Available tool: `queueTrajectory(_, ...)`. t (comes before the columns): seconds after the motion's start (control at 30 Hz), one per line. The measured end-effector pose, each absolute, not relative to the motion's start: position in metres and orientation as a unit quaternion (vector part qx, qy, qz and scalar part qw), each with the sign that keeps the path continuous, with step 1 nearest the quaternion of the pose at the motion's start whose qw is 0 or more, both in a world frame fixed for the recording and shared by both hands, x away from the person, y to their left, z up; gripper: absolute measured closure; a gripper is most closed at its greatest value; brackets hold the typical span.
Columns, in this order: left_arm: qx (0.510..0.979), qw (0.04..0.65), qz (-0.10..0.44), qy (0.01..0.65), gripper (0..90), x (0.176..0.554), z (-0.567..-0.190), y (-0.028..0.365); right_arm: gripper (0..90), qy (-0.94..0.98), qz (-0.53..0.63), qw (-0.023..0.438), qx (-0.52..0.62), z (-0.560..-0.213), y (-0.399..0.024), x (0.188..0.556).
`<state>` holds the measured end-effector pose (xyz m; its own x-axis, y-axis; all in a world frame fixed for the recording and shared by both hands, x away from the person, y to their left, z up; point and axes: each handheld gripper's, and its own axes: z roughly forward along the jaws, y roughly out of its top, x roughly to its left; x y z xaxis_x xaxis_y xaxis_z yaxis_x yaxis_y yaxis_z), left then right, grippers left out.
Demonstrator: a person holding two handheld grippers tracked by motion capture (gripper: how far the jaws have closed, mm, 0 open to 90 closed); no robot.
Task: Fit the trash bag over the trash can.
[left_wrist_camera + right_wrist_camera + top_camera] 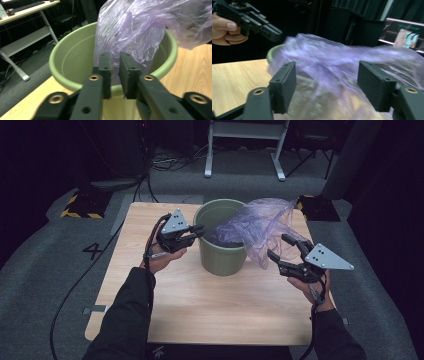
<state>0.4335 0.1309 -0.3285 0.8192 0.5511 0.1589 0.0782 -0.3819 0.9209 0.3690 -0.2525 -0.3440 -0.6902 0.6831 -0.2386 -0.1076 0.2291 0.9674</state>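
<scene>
Left jaws: your left gripper (115, 72) stands nearly pressed together, a narrow slit between the pads; the purple bag (140, 32) hangs behind that slit, grip cannot be told.
Right jaws: your right gripper (327, 87) is spread wide, bag film blurred beyond the pads.
Bag: half inside the green bucket (220, 245), half spilling over its right rim.
High view adds: bucket stands mid-table, both grippers flanking it.
Writing: a "4" (93, 251) marked on the floor, left.
Room: bare table (200, 305) on your side.
</scene>
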Motion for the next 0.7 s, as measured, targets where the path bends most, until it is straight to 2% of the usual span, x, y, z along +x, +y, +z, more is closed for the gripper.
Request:
queueTrajectory(0.07,0.803,0.513,0.234,0.194,66.3,0.431,-0.328,0.124,43.5,0.728,0.580,0.308,0.197,-0.350,-0.245,0.376)
queueTrajectory(0.1,0.804,0.513,0.232,0.192,58.8,0.429,-0.327,0.120,49.7,0.738,0.572,0.303,0.193,-0.354,-0.240,0.379)
queueTrajectory(0.13,0.804,0.518,0.226,0.185,56.9,0.428,-0.327,0.117,54.5,0.748,0.566,0.293,0.188,-0.357,-0.235,0.381)
queueTrajectory(0.2,0.805,0.521,0.217,0.182,47.4,0.424,-0.325,0.109,56.8,0.757,0.561,0.282,0.181,-0.361,-0.226,0.383)
queueTrajectory(0.27,0.806,0.521,0.218,0.177,37.4,0.421,-0.323,0.101,62.7,0.758,0.568,0.270,0.171,-0.361,-0.220,0.382)
queueTrajectory(0.47,0.800,0.551,0.183,0.148,26.8,0.408,-0.315,0.077,82.6,0.761,0.578,0.252,0.151,-0.361,-0.210,0.378)
queueTrajectory(0.57,0.802,0.556,0.175,0.131,25.1,0.399,-0.313,0.064,86.3,0.762,0.578,0.251,0.149,-0.364,-0.205,0.377)
queueTrajectory(0.7,0.817,0.538,0.173,0.118,23.8,0.392,-0.314,0.048,82.8,0.764,0.576,0.252,0.143,-0.368,-0.202,0.374)
